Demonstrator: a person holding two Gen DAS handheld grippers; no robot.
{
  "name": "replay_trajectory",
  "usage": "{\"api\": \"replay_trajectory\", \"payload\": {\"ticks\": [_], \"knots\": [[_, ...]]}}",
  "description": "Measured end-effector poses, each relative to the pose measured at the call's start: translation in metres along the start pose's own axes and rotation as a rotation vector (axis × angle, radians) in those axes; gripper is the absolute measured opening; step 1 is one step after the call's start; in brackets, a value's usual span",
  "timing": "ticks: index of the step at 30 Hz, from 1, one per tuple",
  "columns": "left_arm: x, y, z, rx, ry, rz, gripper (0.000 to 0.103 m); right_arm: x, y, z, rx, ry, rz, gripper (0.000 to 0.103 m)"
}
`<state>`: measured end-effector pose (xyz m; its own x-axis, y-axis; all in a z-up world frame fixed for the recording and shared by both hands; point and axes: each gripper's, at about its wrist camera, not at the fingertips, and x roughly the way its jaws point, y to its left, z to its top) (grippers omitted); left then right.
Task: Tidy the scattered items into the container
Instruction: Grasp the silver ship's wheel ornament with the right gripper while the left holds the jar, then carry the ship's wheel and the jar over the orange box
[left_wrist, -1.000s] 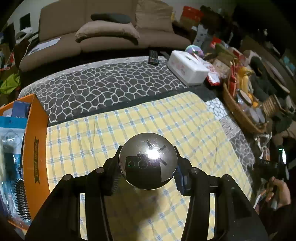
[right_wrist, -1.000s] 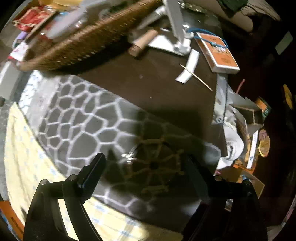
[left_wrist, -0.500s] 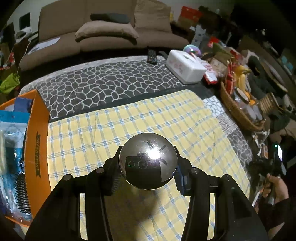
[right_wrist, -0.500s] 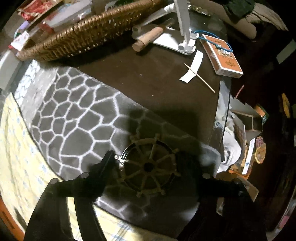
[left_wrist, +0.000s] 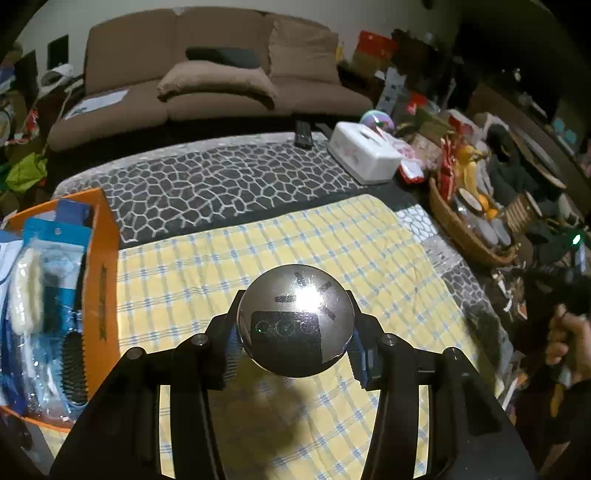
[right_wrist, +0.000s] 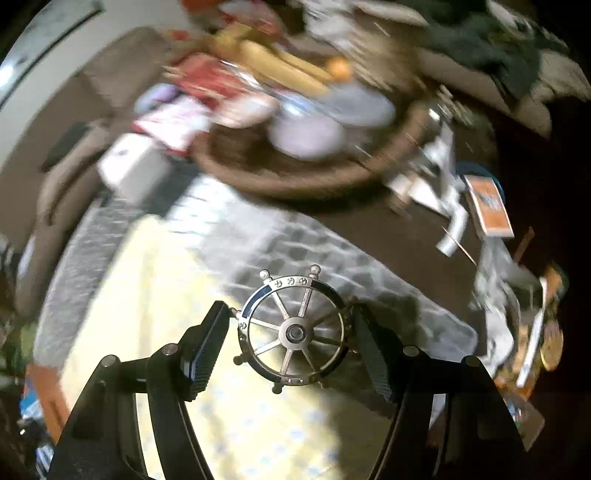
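My left claw (left_wrist: 293, 349) clamps a shiny metal ball (left_wrist: 295, 320) between its pads, low in the centre of the left wrist view, above the yellow checked cloth (left_wrist: 258, 258). My right claw (right_wrist: 291, 339) grips a small ship's-wheel ornament (right_wrist: 292, 330) at the rim, lower centre of its own view, clear of the bench.

The ball is my main worry, I think: it is smooth and round, held only at its sides, so a jolt or a tilt could squirt it out and let it roll off the cloth. The wheel has thin spokes and pegs; a peg could catch on the orange box (left_wrist: 103, 280) wall as I drop it in.

That box sits at the left edge of the left wrist view, already crowded with a packaged brush (left_wrist: 72, 363), so free space inside looks tight. The cloth between is bare and gives open room. At the right, a wicker basket (left_wrist: 461, 232) and clutter crowd the bench edge.
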<state>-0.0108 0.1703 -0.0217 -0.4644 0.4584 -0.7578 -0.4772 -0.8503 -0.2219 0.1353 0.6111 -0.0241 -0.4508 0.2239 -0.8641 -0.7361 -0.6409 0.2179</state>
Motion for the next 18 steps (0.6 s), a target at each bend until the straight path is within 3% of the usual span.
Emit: {"api": "replay_trajectory", "payload": {"ticks": [5,11,18], "knots": [[-0.02,0.019,-0.002,-0.058,-0.045,0.012,0.045,-0.041,0.08,-0.008,-0.169,-0.078,0.12,0.07],[-0.051,0.043,-0.003,-0.096,-0.096,0.019,0.045,-0.061,0.178,-0.044,-0.39,-0.099,0.184,0.07],[-0.085,0.076,-0.015,-0.131,-0.145,0.071,0.045,-0.067,0.242,-0.081,-0.497,-0.084,0.289,0.07]]}}
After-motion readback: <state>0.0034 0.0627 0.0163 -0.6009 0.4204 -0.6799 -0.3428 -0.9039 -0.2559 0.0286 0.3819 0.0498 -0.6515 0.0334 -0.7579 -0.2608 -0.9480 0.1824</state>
